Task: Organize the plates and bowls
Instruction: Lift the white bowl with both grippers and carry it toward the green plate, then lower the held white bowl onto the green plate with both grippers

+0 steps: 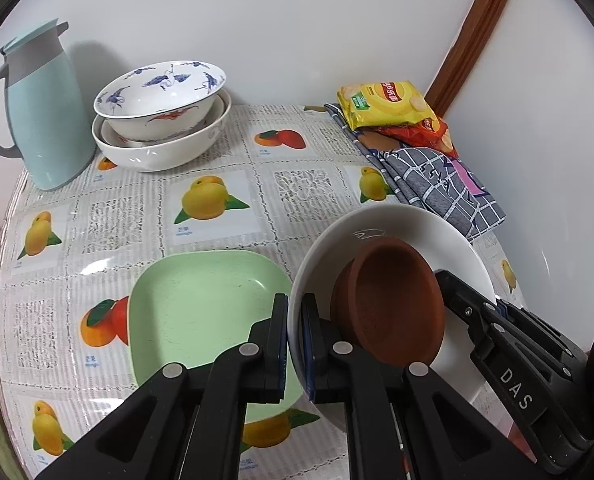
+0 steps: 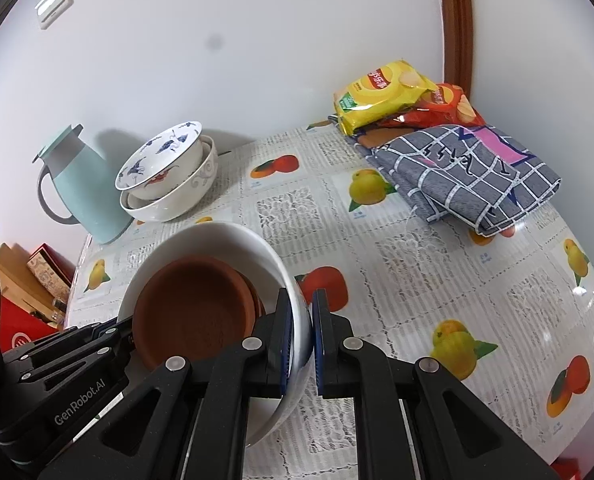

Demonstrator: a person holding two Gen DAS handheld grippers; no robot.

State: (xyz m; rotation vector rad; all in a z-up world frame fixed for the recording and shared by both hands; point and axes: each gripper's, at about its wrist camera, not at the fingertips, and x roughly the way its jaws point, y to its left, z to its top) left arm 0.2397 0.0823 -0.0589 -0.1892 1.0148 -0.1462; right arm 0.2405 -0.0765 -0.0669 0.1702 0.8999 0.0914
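Observation:
A white bowl (image 1: 397, 224) is held between both grippers and tilts toward the cameras. Nested brown clay dishes (image 1: 393, 300) lie inside it. My left gripper (image 1: 295, 344) is shut on the bowl's left rim. My right gripper (image 2: 301, 344) is shut on the opposite rim of the white bowl (image 2: 225, 236), with the brown dishes (image 2: 193, 312) just left of its fingers. Each gripper shows in the other's view: the right gripper (image 1: 477, 292) and the left gripper (image 2: 123, 330). A pale green square plate (image 1: 201, 308) rests on the table directly left of the bowl.
A stack of patterned bowls (image 1: 161, 116) stands at the back by the wall, beside a light blue jug (image 1: 37, 112). Snack bags (image 1: 389, 104) and a folded checked cloth (image 1: 437, 184) lie at the back right. Boxes (image 2: 29, 280) sit beyond the table's left edge.

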